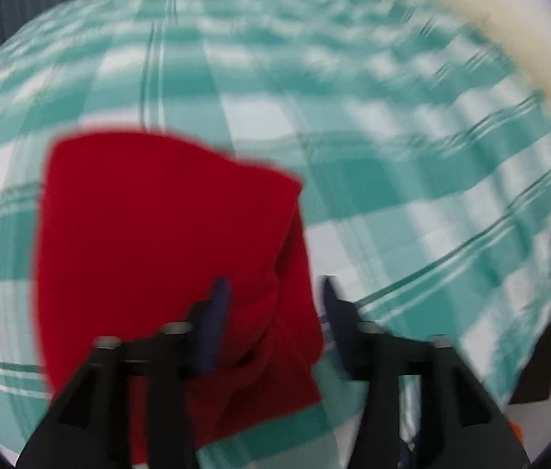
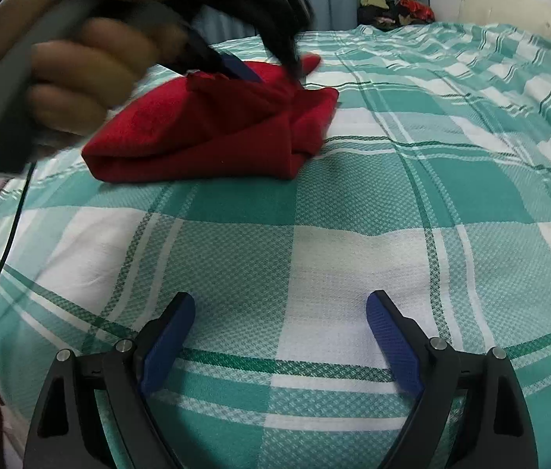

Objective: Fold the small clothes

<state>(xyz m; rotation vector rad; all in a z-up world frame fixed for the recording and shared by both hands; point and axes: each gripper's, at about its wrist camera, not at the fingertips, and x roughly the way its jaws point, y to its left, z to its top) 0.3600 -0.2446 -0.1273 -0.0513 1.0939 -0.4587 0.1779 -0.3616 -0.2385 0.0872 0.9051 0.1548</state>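
A red cloth [image 2: 212, 133] lies folded in a bundle on the teal-and-white checked bed sheet [image 2: 314, 258]. In the left wrist view the cloth [image 1: 158, 234] fills the lower left, blurred by motion. My left gripper [image 1: 273, 293] is open right over the cloth's near right edge, one blue pad on the fabric and one just off it. It also shows in the right wrist view [image 2: 263, 72], held by a hand above the cloth. My right gripper [image 2: 279, 308] is open and empty, low over bare sheet, well short of the cloth.
A pile of dark and red clothes [image 2: 392, 11] lies at the far edge of the bed. A cream wall [image 1: 490, 39] borders the bed's far right. A black cable [image 2: 5, 254] hangs from the left gripper at the left.
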